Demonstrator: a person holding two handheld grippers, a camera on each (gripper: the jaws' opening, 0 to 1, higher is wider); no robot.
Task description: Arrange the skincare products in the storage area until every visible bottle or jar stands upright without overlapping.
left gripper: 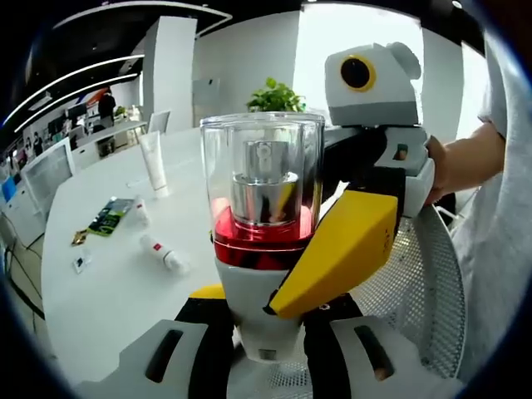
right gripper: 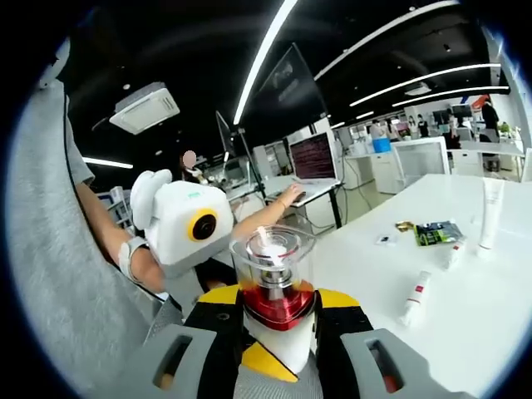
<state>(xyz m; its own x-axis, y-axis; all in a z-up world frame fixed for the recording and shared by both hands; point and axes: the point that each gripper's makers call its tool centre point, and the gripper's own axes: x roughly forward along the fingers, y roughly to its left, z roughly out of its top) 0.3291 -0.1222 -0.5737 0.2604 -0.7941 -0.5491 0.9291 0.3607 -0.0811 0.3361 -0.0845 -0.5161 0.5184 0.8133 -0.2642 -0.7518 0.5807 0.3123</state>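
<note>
We hold a red spray bottle (left gripper: 264, 208) aloft over the white table (left gripper: 108, 283), both the left gripper (left gripper: 264, 349) and the right gripper (right gripper: 278, 353) pinching its white base; its clear cap looks slick and brittle, so we judge that base the safest hold

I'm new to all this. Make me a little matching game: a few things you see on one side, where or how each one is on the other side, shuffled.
Things:
1. pump bottle
2. tall white tube
3. small white tube
4. green plant

States:
A. lying flat on the white table
B. behind the bottle, far off
C. gripped from both sides, between the left tool and the right tool
D. standing upright on the table

Pairs: 1-C, 2-D, 3-A, 4-B
</note>
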